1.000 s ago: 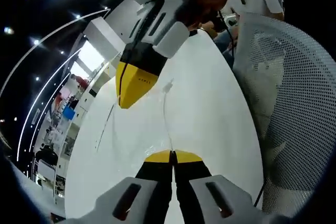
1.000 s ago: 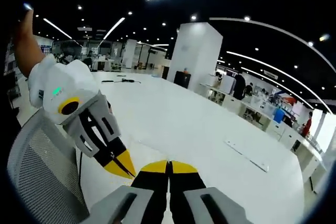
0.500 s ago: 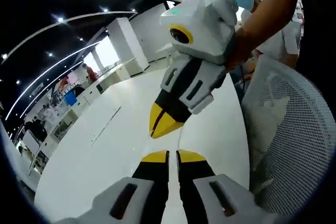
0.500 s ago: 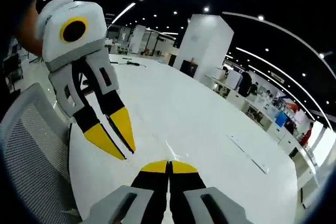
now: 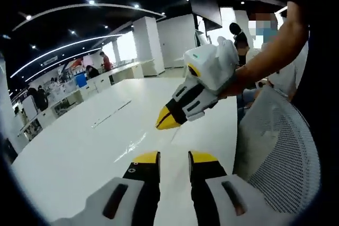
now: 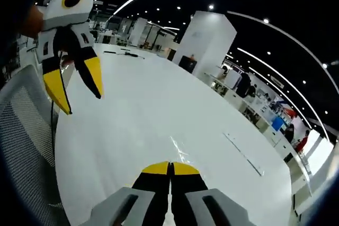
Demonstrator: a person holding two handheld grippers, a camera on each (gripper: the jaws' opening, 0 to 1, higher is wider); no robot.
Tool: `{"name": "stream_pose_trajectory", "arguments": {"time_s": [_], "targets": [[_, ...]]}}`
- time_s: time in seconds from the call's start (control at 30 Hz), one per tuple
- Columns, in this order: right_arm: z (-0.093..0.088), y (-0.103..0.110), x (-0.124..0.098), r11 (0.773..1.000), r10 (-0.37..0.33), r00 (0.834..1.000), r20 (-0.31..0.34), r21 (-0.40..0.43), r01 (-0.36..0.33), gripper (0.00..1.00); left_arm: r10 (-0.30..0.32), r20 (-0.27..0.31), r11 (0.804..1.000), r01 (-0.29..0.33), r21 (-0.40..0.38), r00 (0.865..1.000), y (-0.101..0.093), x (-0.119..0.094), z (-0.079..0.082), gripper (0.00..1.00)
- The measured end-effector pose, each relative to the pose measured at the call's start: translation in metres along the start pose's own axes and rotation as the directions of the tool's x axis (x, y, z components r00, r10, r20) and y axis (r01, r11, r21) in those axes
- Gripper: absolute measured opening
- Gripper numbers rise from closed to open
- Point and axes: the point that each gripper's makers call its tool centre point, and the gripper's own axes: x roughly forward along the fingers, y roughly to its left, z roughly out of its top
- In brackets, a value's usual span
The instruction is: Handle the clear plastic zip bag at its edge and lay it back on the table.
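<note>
The clear zip bag shows only as faint glints low over the white table. My left gripper is open, with a clear gap between its yellow tips and nothing in it. The right gripper reaches in from the right, held by a person's hand, its tips pressed together. In the right gripper view my right gripper is shut, and the bag's shiny edge runs out from its tips, so it seems pinched there. The left gripper hangs open at the upper left, apart from the bag.
A white mesh chair stands close to the table's near edge. A thin strip lies further out on the table. A person's arm crosses the upper right. Desks and a white pillar stand beyond.
My left gripper's jaws have gone from shut to open, letting go of the bag, and it has drawn up and away. The right gripper has stayed shut. Both views have swung.
</note>
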Motion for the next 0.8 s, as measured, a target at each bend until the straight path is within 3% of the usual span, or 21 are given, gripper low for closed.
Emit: {"name": "stream_pose_trajectory", "arguments": {"time_s": [0.3,0.8], "targets": [[-0.008,0.003,0.007,0.997,0.035,0.999,-0.028,-0.072,-0.037,0.00,0.043,-0.001,0.998,-0.043,-0.055,0.999,0.004,-0.025,-0.009,0.23],[-0.025,0.009,0.025,0.981,0.086,0.993,-0.082,-0.169,-0.099,0.00,0.083,0.003,0.990,-0.082,-0.117,0.997,0.003,-0.040,-0.014,0.29]]}}
